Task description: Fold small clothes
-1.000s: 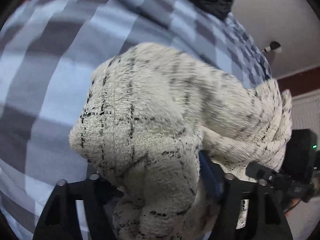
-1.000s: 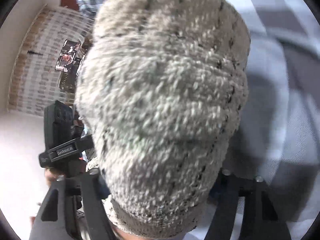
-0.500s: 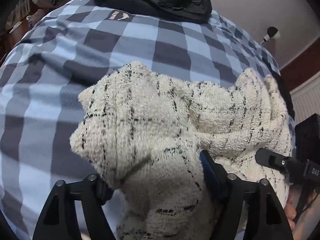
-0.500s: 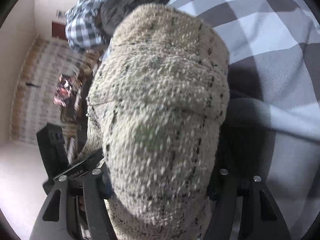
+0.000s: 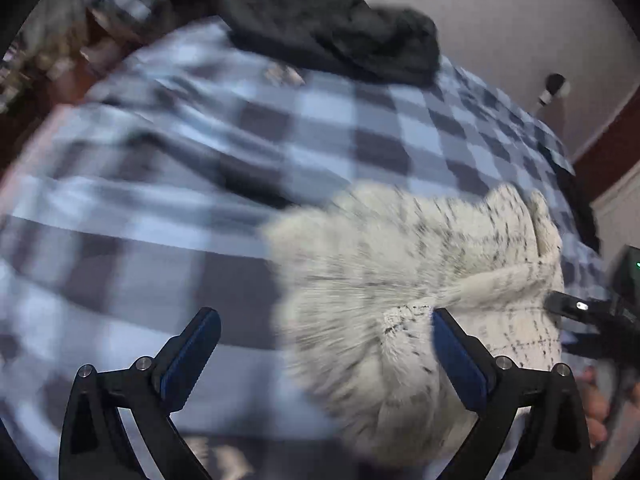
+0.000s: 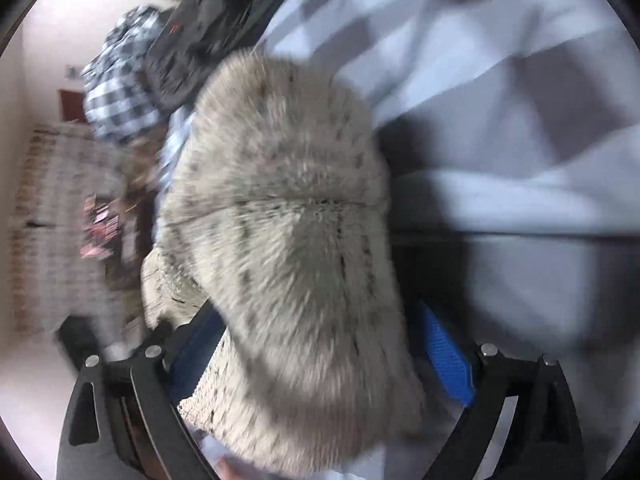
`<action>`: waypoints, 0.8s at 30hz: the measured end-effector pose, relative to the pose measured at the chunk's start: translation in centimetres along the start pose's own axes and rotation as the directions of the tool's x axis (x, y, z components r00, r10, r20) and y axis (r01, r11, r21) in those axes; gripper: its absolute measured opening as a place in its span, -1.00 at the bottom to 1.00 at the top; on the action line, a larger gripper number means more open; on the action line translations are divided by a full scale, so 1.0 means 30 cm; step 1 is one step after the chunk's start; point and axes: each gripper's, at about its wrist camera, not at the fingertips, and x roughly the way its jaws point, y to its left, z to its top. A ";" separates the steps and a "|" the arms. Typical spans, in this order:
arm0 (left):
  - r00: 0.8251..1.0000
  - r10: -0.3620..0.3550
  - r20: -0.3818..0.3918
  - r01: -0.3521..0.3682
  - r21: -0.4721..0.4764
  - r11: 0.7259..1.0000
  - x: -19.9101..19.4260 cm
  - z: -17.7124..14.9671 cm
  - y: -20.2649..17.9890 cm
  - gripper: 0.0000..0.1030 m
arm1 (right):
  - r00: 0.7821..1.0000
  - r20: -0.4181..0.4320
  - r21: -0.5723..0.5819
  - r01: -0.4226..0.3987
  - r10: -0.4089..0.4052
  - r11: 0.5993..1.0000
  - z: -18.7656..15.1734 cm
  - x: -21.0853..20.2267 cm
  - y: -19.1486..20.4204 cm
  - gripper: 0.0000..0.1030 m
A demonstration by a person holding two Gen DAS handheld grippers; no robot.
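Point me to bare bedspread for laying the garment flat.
Free: the checked bedspread left of the cream knit, below the dark jacket. Crowded: top edge by the jacket, and right side around the knit.

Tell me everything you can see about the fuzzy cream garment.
The garment is cream, fuzzy knit with thin black flecks and lines. It lies bunched on the blue checked bedcover, blurred by motion. The left gripper is open beside it; the right gripper looks open too, with cloth between its fingers.
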 end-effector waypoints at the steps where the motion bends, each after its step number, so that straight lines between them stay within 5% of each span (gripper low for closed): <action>1: 0.999 0.031 0.020 -0.031 0.004 0.999 -0.045 -0.003 0.013 1.00 | 0.998 0.046 -0.006 0.053 -0.052 0.999 -0.023 -0.047 0.012 0.79; 4: 0.982 0.151 0.111 -0.153 0.006 0.988 -0.225 -0.046 0.058 1.00 | 0.971 0.170 -0.018 0.171 -0.166 0.985 -0.109 -0.216 0.027 0.79; 10: 0.953 0.251 0.170 -0.253 -0.007 0.967 -0.447 -0.225 0.091 1.00 | 0.959 0.242 -0.170 0.194 -0.150 0.966 -0.381 -0.512 -0.038 0.79; 13: 0.929 0.328 0.174 -0.344 0.070 0.937 -0.484 -0.337 0.041 1.00 | 0.938 0.292 -0.258 0.263 -0.184 0.930 -0.452 -0.547 0.049 0.79; 19: 0.918 0.313 0.243 -0.365 0.210 0.907 -0.487 -0.449 -0.064 1.00 | 0.866 0.367 -0.354 0.468 -0.340 0.810 -0.505 -0.432 0.082 0.80; 22: 0.908 0.328 0.260 -0.387 0.226 0.894 -0.470 -0.444 -0.072 1.00 | 0.834 0.257 -0.370 0.551 -0.488 0.748 -0.496 -0.378 0.100 0.79; 24: 0.921 0.306 0.242 -0.358 0.217 0.908 -0.463 -0.436 -0.065 1.00 | 0.855 0.246 -0.397 0.518 -0.456 0.757 -0.501 -0.431 0.141 0.79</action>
